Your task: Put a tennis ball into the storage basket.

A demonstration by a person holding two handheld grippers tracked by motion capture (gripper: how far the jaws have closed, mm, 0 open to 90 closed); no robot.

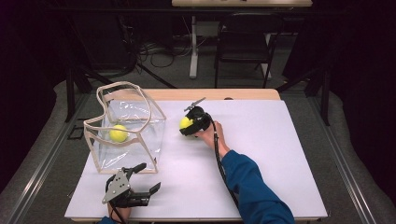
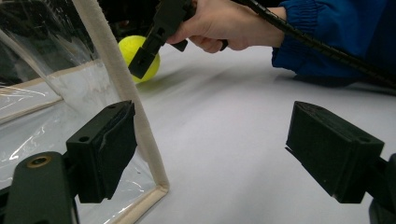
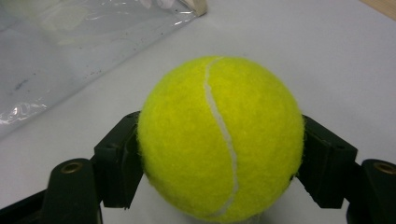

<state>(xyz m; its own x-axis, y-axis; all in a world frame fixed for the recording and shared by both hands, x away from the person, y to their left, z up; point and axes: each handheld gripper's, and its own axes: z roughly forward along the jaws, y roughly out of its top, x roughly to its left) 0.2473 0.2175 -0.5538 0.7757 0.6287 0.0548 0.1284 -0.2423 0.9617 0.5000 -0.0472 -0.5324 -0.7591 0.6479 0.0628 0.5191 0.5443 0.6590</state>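
Note:
A yellow tennis ball (image 3: 219, 137) sits between the jaws of my right gripper (image 1: 189, 125), which is shut on it just above or on the white table sheet, right of the bag. The same tennis ball (image 2: 140, 58) appears behind the bag's edge in the left gripper view. A clear plastic bag (image 1: 126, 128) with beige trim stands open at the left. A second yellow ball (image 1: 118, 133) lies inside it. My left gripper (image 1: 147, 179) stands open near the front edge, by the bag's front corner (image 2: 156, 184), with nothing between its jaws.
A white sheet (image 1: 261, 154) covers the table, with a wooden strip along the far edge. A person's blue sleeve (image 1: 254, 186) crosses the front right. A dark chair (image 1: 245, 39) and cables stand on the floor beyond the table.

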